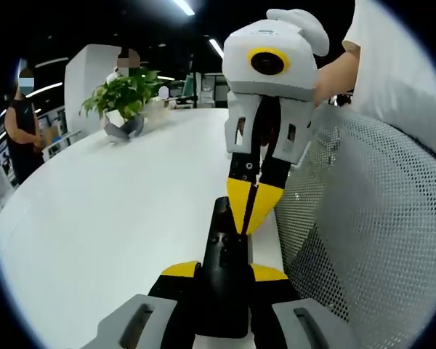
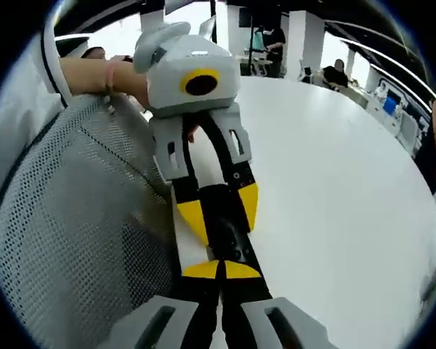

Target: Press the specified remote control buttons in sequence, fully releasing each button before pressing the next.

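No text, label, brand, number or sign can be read in either view. The remote control (image 1: 223, 280) shows a plain black surface with small marks too blurred to make out, and both the white table (image 1: 116, 211) and the mesh chair back (image 1: 378, 218) are unmarked.

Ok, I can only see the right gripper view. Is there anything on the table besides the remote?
Observer: Yes. The left gripper view shows a potted plant at the far end of the table.
Operator: And what's holding my gripper?
Observer: A hand, in what looks like a white glove, grips the top of the right gripper.
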